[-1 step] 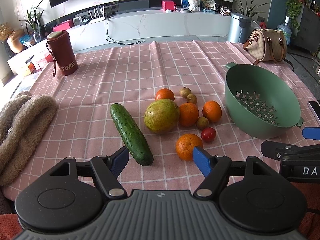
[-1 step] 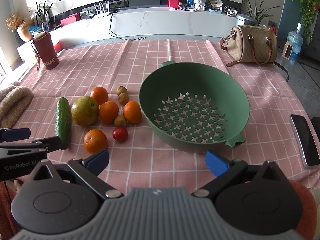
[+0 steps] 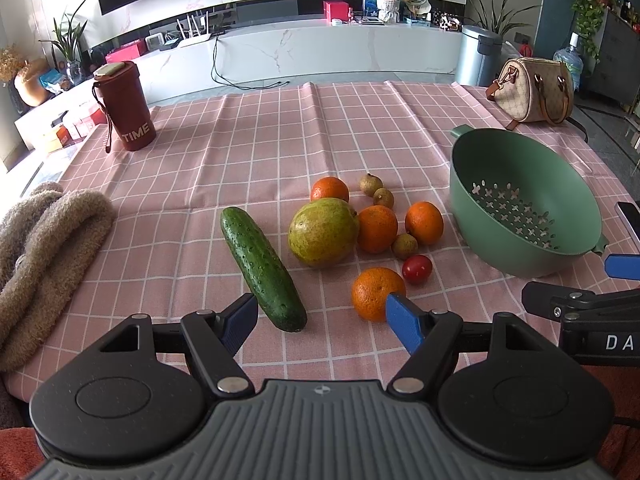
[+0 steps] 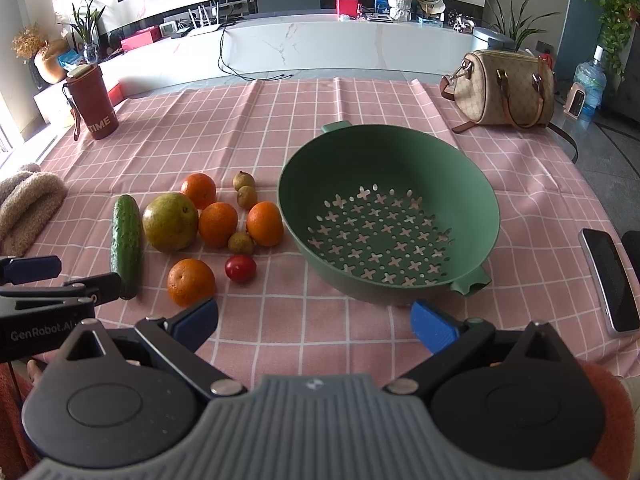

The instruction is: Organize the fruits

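On the pink checked cloth covering the counter [image 3: 248, 152], a loose cluster of produce lies to the left of an empty green colander [image 4: 390, 184], none of it yet inside. Left tool [image 3: 322, 318] hovers low at the near edge with its blue-tipped jaws spread wide and holding nothing; directly ahead of it, and just beyond the tips, sit the near end of a cucumber [image 3: 262, 266] by the left jaw and the nearest orange [image 3: 376, 292] by the right jaw. Cucumber's long axis runs away from this tool and slants toward the far left, so it lies nearly in line with the jaws and not across them. Behind these rest a large green-yellow mango [image 3: 322, 232], three more oranges, three small brownish longans and a small red tomato [image 3: 417, 269], the tomato lying between the nearest orange and the colander. Right tool [image 4: 314, 322] also stands wide open and empty, pointed at the colander, whose near wall is just ahead of its right jaw; the fruit lies off to its left. By my judgement the left tool is the nearer one to every fruit, while the colander sits to its right, closer to the right tool. Nearest orange looks the simplest first pick, needing only a short forward reach, then a carry rightward over the rim. A phone [image 4: 610, 280] lies right of the colander
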Demonstrator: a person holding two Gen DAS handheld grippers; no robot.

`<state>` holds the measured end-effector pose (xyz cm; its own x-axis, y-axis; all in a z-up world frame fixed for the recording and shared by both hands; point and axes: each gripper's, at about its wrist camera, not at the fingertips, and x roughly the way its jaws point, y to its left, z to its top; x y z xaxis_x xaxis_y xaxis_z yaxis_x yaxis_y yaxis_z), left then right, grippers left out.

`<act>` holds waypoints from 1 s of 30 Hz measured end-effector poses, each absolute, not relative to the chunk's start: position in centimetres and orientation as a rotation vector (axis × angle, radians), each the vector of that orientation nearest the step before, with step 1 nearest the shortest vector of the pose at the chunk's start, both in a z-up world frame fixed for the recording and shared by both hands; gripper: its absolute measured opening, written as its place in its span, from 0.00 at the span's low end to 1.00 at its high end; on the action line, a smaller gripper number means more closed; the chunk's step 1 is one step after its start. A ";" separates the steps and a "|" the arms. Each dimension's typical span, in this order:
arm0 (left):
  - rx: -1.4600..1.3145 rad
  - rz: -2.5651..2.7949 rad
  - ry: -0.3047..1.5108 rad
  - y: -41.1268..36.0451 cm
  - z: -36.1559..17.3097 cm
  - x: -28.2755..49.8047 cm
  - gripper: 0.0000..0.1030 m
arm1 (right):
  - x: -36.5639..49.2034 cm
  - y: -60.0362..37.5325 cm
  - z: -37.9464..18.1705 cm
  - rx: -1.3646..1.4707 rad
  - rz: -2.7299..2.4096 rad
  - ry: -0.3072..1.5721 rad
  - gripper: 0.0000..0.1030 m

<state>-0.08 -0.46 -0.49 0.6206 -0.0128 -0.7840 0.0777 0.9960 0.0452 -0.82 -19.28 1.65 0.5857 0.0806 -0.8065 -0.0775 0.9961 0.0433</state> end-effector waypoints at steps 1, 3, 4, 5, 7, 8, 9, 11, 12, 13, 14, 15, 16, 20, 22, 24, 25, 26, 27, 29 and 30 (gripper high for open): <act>0.078 -0.051 0.902 -0.5 -0.5 -0.1 0.83 | -0.8 -19.3 1.6 0.004 0.092 0.941 0.96; 0.079 -0.050 0.902 -0.5 -0.5 -0.1 0.83 | -0.8 -19.3 1.6 0.004 0.091 0.941 0.96; 0.079 -0.051 0.903 -0.5 -0.5 -0.1 0.83 | -0.8 -19.3 1.6 0.005 0.092 0.941 0.96; 0.079 -0.051 0.904 -0.5 -0.5 -0.1 0.83 | -0.8 -19.3 1.6 0.005 0.092 0.941 0.96; 0.078 -0.051 0.904 -0.5 -0.5 -0.1 0.83 | -0.8 -19.3 1.6 0.006 0.092 0.942 0.96; 0.079 -0.052 0.903 -0.5 -0.5 -0.1 0.83 | -0.8 -19.3 1.6 0.007 0.092 0.942 0.96; 0.079 -0.051 0.903 -0.5 -0.5 -0.1 0.83 | -0.8 -19.3 1.6 0.007 0.092 0.944 0.96; 0.078 -0.050 0.904 -0.5 -0.6 0.0 0.83 | -0.8 -19.3 1.5 0.008 0.093 0.946 0.96; 0.078 -0.050 0.905 -0.5 -0.6 0.0 0.83 | -0.7 -19.2 1.6 0.007 0.094 0.946 0.96; 0.078 -0.051 0.904 -0.4 -0.6 0.0 0.83 | -0.7 -19.2 1.5 0.006 0.096 0.944 0.96; 0.077 -0.051 0.904 -0.4 -0.6 0.0 0.83 | -0.7 -19.2 1.5 0.005 0.097 0.944 0.96; 0.078 -0.051 0.905 -0.5 -0.6 0.0 0.83 | -0.7 -19.2 1.6 0.004 0.097 0.944 0.96; 0.078 -0.051 0.904 -0.4 -0.6 0.0 0.83 | -0.6 -19.2 1.6 0.004 0.098 0.943 0.96; 0.073 -0.050 0.905 -0.4 -0.6 0.0 0.83 | -0.5 -19.1 1.5 0.006 0.097 0.948 0.96; 0.071 -0.049 0.906 -0.3 -0.5 0.1 0.83 | -0.5 -19.1 1.6 0.009 0.099 0.947 0.96; 0.071 -0.048 0.907 -0.3 -0.5 0.2 0.83 | -0.5 -19.1 1.6 0.013 0.102 0.943 0.96; 0.066 -0.053 0.907 -0.1 -0.5 0.2 0.83 | -0.5 -19.1 1.5 0.017 0.106 0.942 0.96; 0.063 -0.054 0.908 0.0 -0.5 0.3 0.83 | -0.5 -19.1 1.5 0.021 0.112 0.939 0.96; 0.053 -0.056 0.908 0.2 -0.4 0.4 0.81 | -0.5 -19.1 1.5 0.027 0.125 0.932 0.96; 0.006 -0.064 0.912 1.1 -0.4 0.8 0.77 | -0.6 -19.1 1.5 0.030 0.152 0.909 0.96; -0.015 -0.065 0.912 1.5 -0.4 1.0 0.76 | -0.6 -19.0 1.5 0.029 0.168 0.896 0.96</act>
<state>0.96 1.48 -0.38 0.6102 -0.0630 -0.7897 0.0499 0.9979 -0.0410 -0.60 -19.00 1.55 0.6126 0.1576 -0.7745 -0.1330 0.9865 0.0956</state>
